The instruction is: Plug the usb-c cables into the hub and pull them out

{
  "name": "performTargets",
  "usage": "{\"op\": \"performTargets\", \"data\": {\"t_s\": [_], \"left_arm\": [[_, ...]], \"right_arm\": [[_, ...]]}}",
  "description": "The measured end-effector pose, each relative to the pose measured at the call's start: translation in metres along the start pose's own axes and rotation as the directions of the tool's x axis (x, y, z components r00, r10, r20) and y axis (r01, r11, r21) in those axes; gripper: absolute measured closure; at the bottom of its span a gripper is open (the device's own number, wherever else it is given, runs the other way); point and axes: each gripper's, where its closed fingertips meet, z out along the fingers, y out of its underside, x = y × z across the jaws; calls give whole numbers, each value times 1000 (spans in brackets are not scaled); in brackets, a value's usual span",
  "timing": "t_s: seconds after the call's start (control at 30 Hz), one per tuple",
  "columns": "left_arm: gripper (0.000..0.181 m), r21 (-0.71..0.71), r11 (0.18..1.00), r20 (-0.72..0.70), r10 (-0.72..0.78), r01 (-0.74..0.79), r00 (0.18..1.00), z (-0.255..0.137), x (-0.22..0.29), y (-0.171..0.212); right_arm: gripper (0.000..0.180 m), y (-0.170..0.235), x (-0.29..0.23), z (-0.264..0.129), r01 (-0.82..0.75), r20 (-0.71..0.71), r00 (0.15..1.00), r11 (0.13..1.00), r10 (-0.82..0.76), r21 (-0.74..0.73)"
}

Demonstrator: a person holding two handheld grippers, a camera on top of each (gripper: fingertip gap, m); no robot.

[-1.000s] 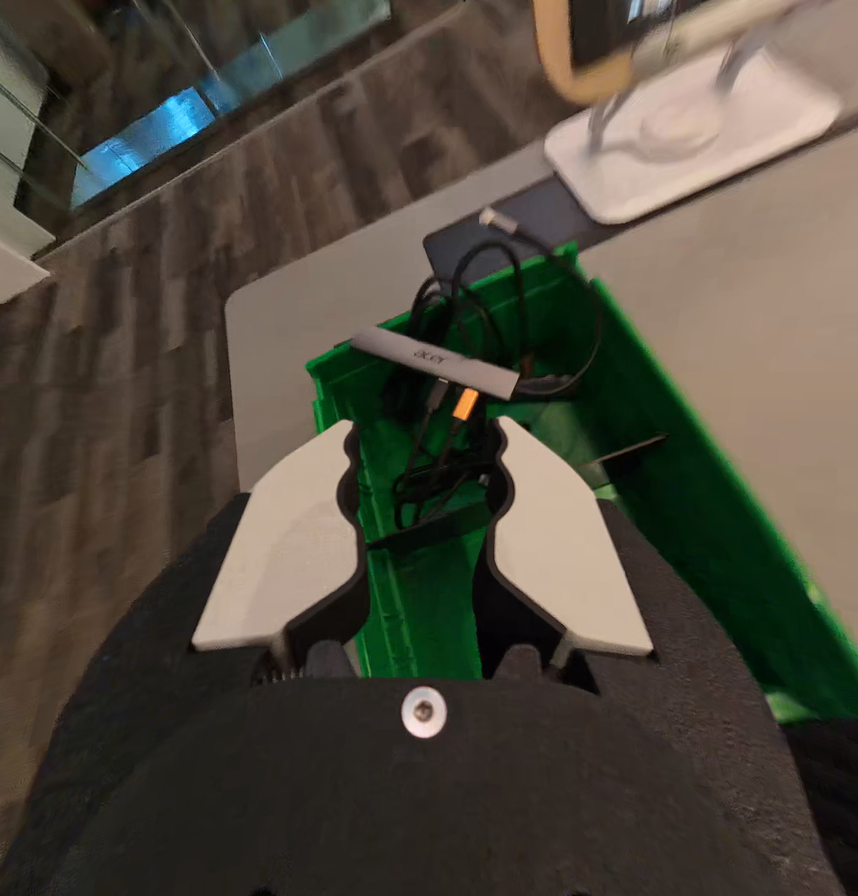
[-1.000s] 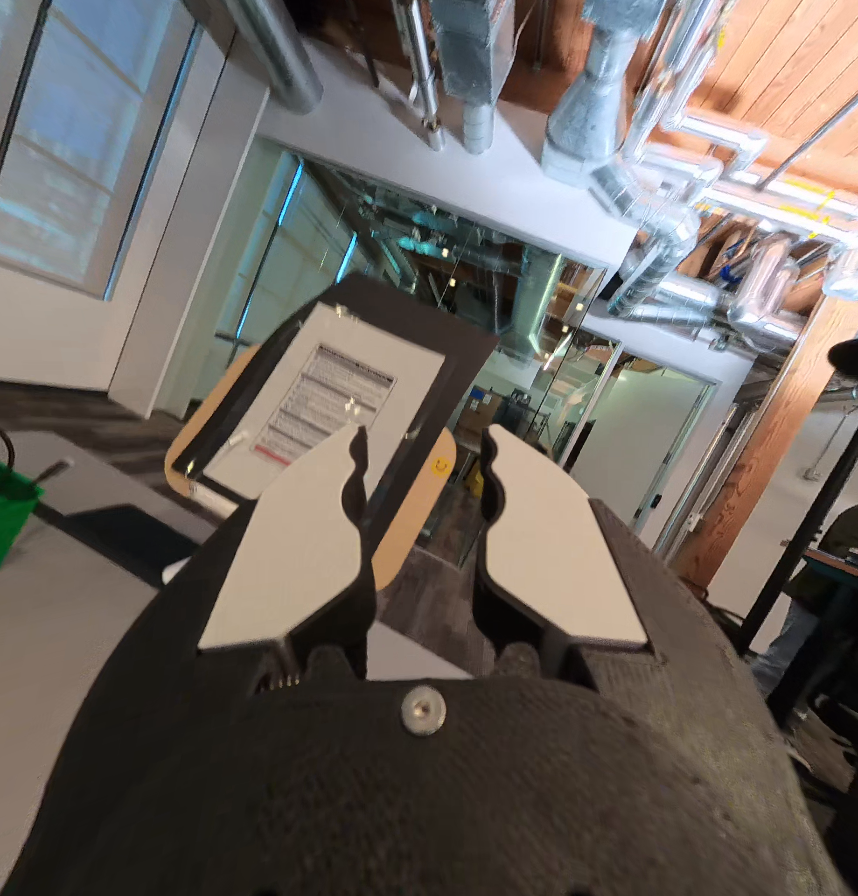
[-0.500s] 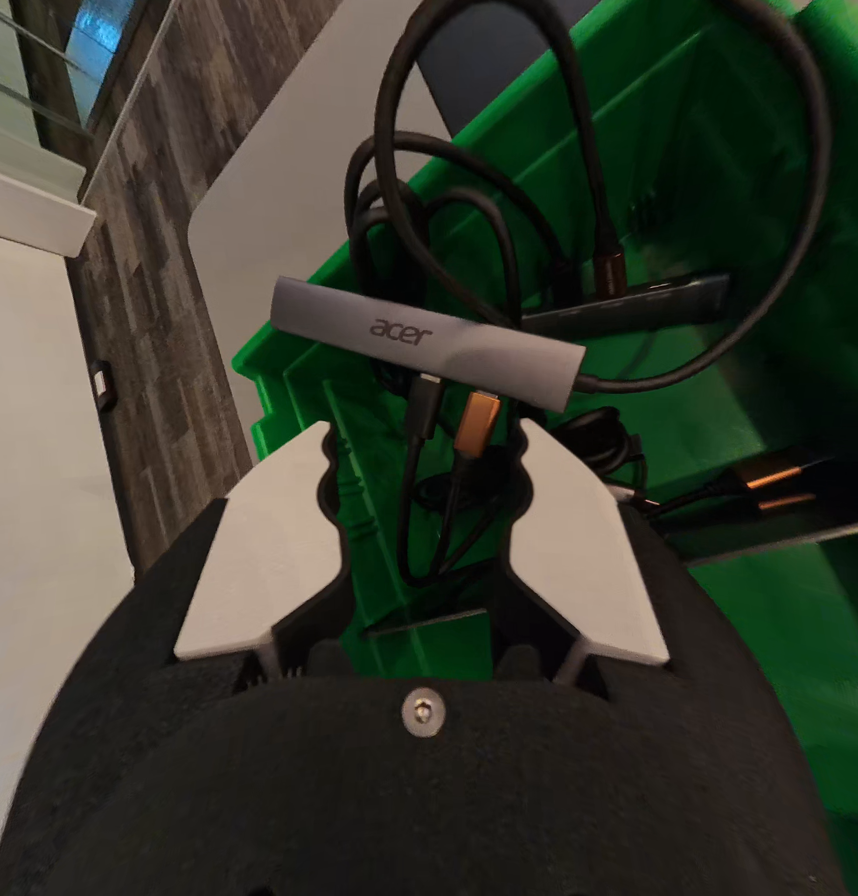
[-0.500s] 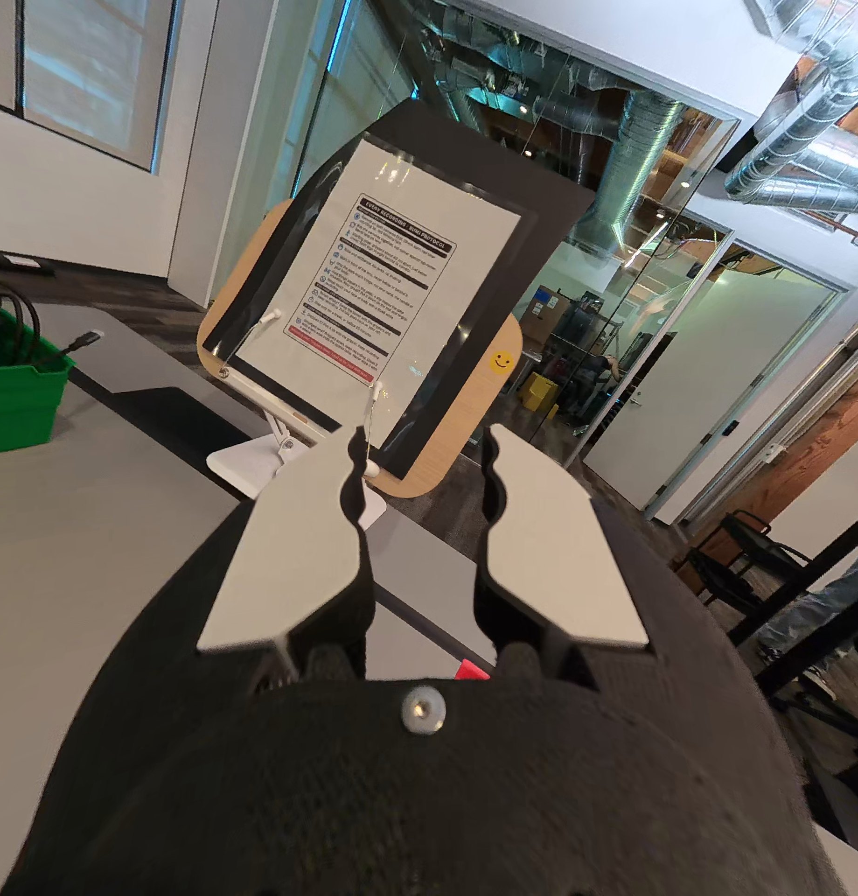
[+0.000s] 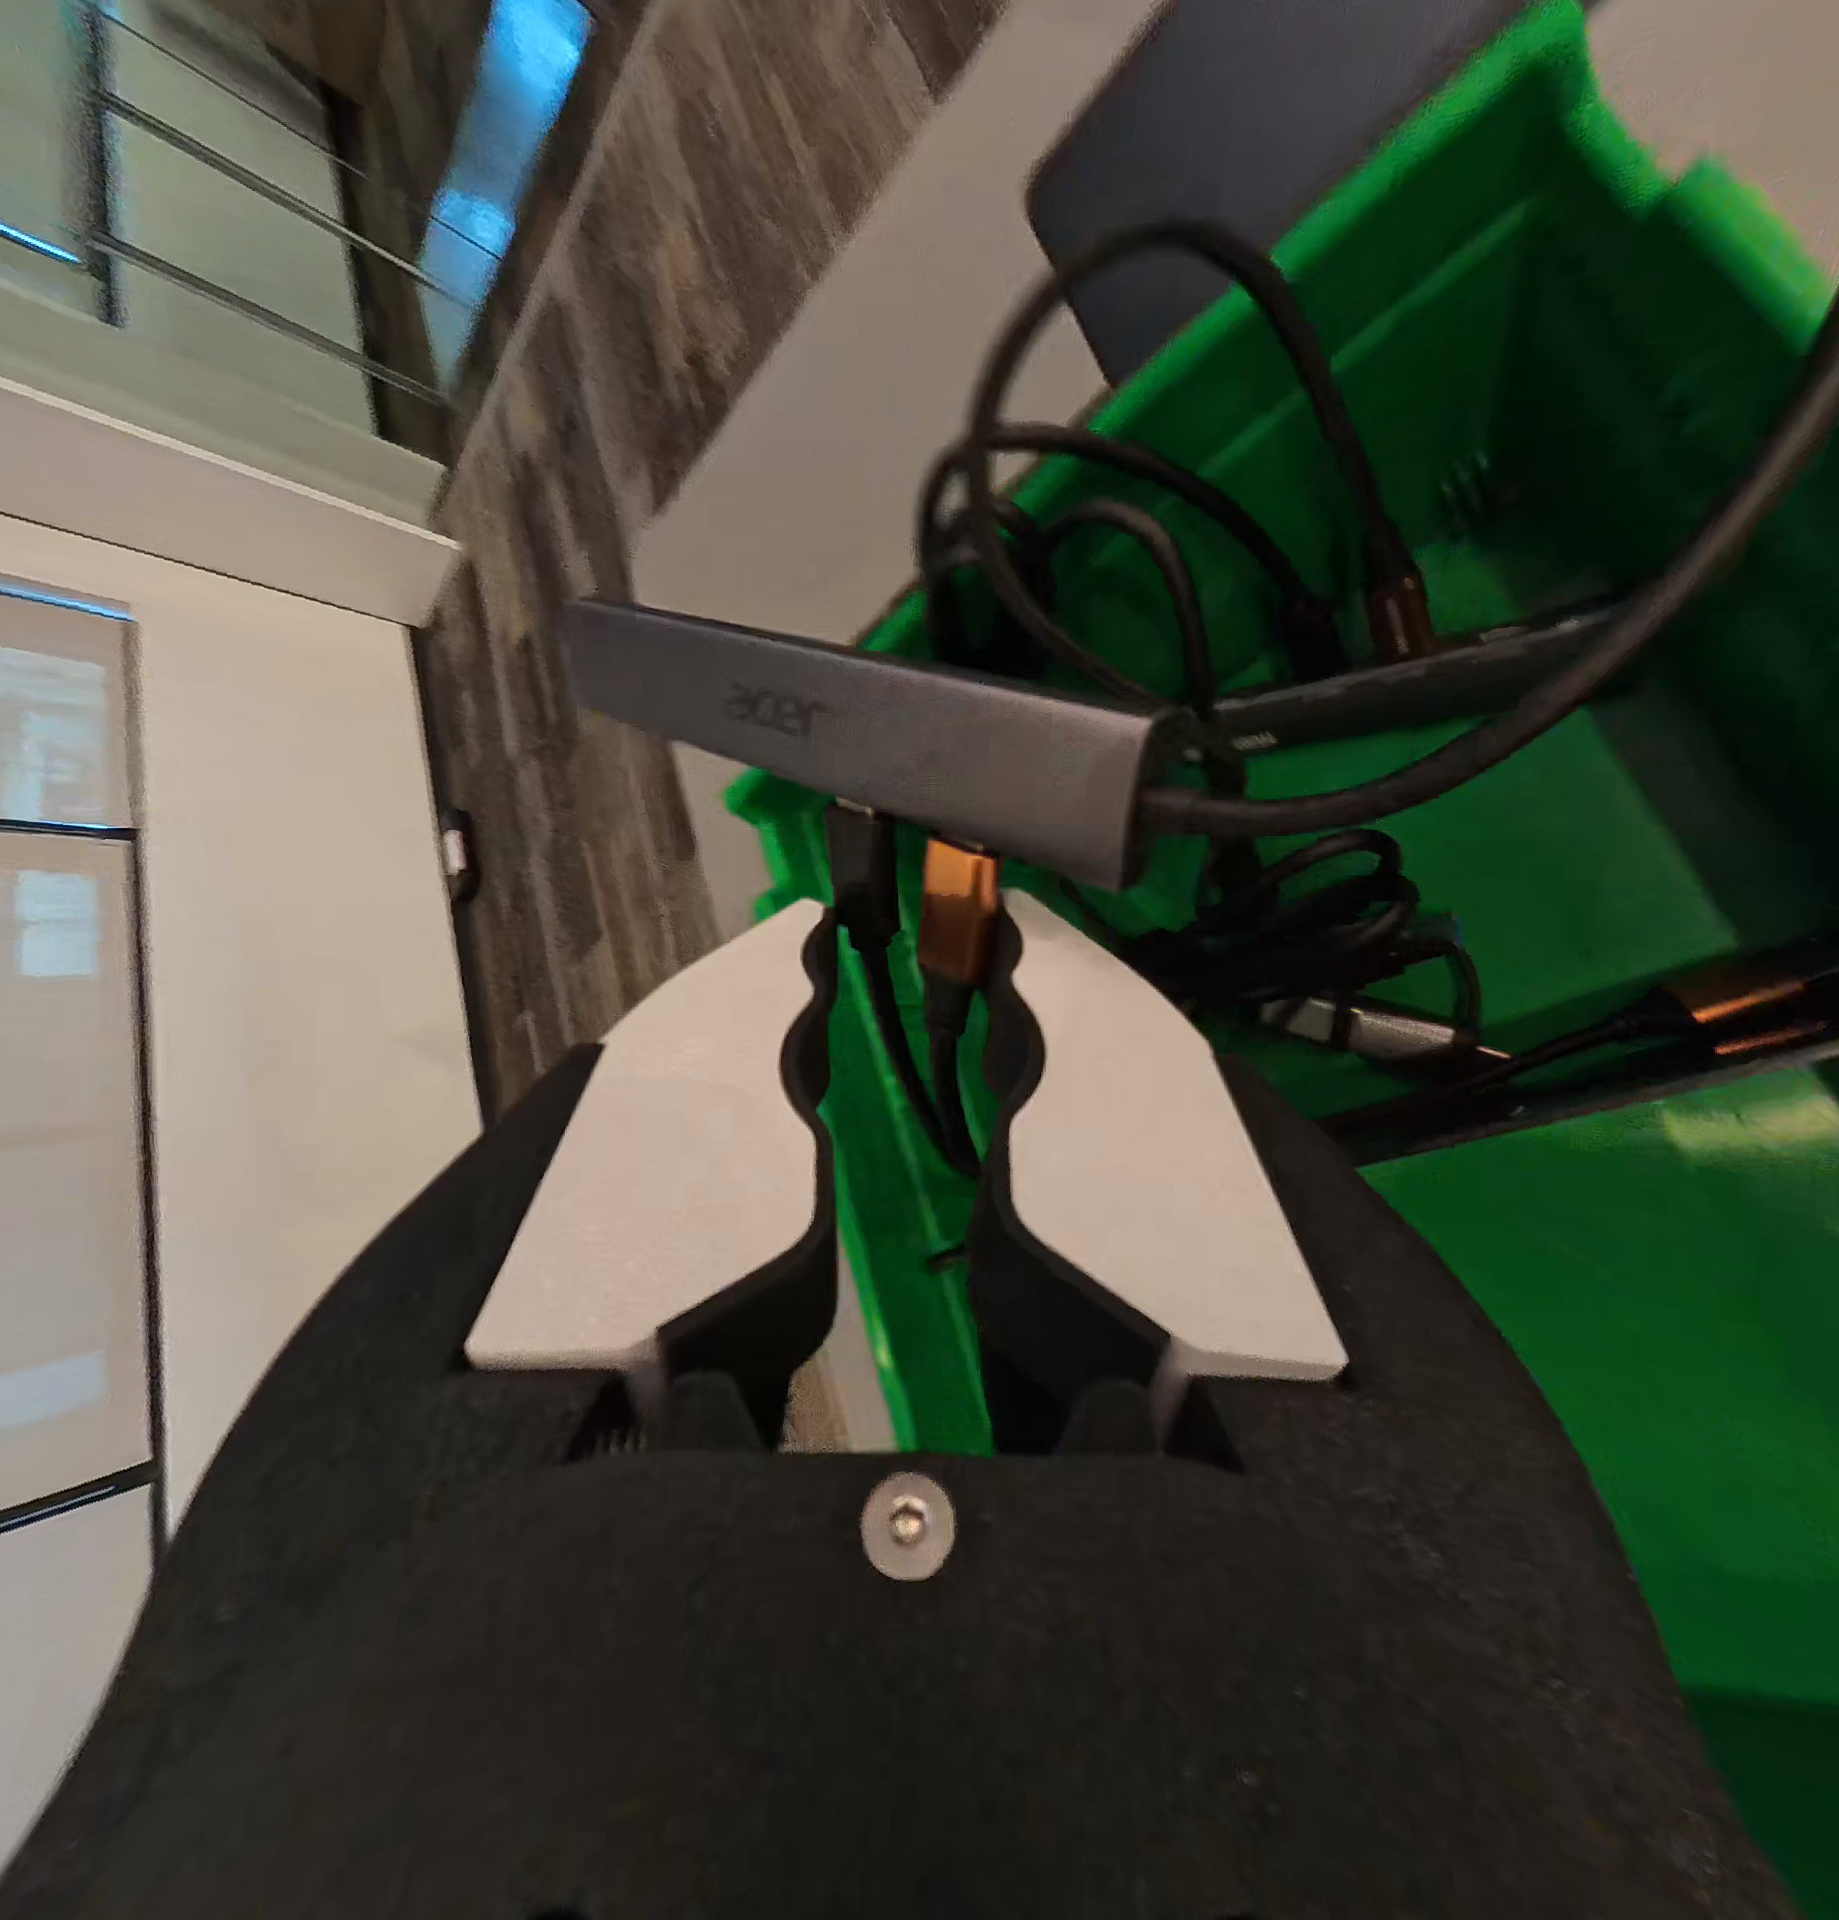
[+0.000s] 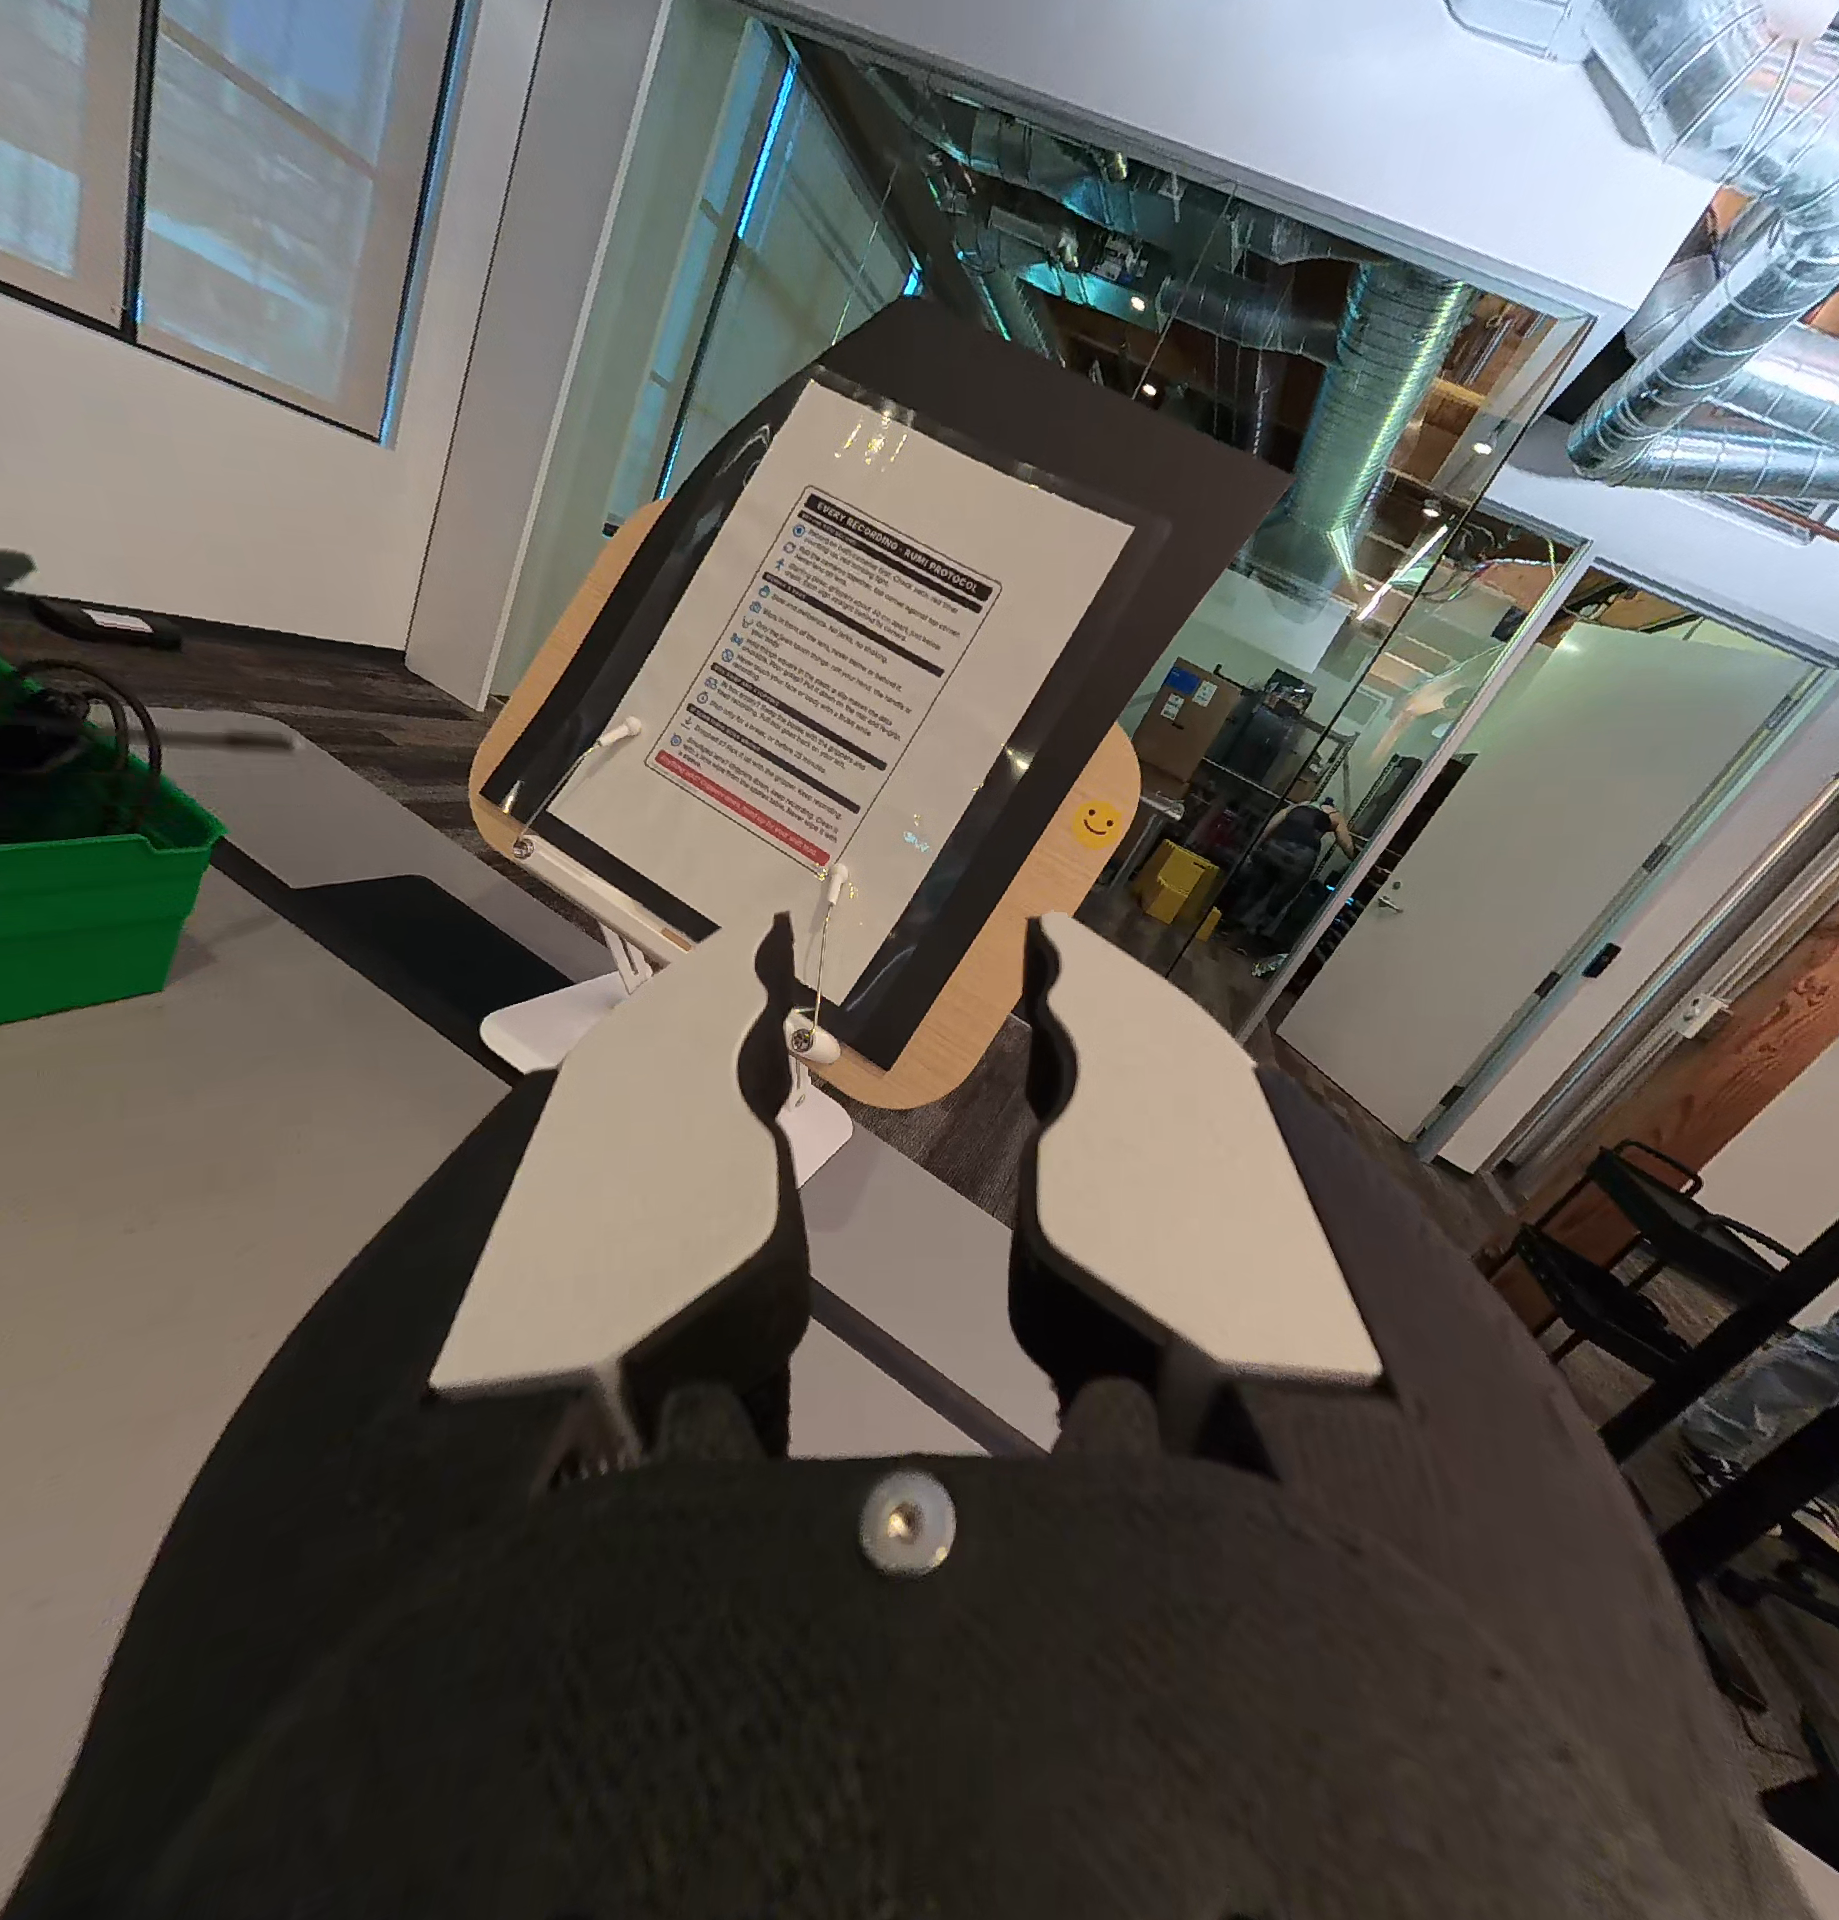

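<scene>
A grey usb hub (image 5: 873, 727) hangs over the near-left corner of a green bin (image 5: 1621, 1299). A black usb-c plug (image 5: 861, 862) and an orange usb-c plug (image 5: 959, 914) sit side by side in its lower edge. My left gripper (image 5: 915, 925) is closed down on these two plugs just below the hub; they fill the gap between the fingers. Their black cables run down between the jaws. My right gripper (image 6: 904, 935) is open and empty above the grey table (image 6: 167, 1143), well right of the bin (image 6: 73, 904).
A second dark hub (image 5: 1414, 696) with a brown plug and several coiled black cables lie in the bin. A dark pad (image 5: 1206, 135) lies behind the bin. A document stand (image 6: 873, 675) on a white base stands ahead of the right gripper. Chairs stand at the far right.
My left gripper has moved up to the hub and its fingers have narrowed onto the two plugs. The right gripper has tilted down slightly toward the table and stays open.
</scene>
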Motion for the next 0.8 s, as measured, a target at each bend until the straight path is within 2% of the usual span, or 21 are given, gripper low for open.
{"op": "performTargets", "data": {"t_s": [0.1,0.3,0.43,0.53,0.6,0.7,0.8], "left_arm": [[173,78,997,109,-23,15,994,-29,-22,-12],[174,291,955,254,-136,58,958,-101,-54,-41],[174,456,885,321,-263,95,910,-163,-74,-51],[174,625,772,235,-332,120,914,-212,-68,-66],[174,715,688,128,-304,125,944,-239,-50,-82],[174,797,589,-30,-181,133,983,-269,-10,-110],[174,851,505,-164,-8,146,986,-292,39,-139]], "right_arm": [[137,-1,-2,1,-1,5,1000,1000,1,4],[138,-4,-9,3,19,21,1000,1000,-19,4],[138,-8,-20,5,29,48,998,1000,-29,13],[139,-15,-38,8,49,101,994,998,-52,32],[139,-21,-57,9,84,159,983,995,-91,55],[140,-34,-95,4,167,273,942,978,-195,124],[140,-56,-135,-8,252,341,881,935,-328,249]]}}
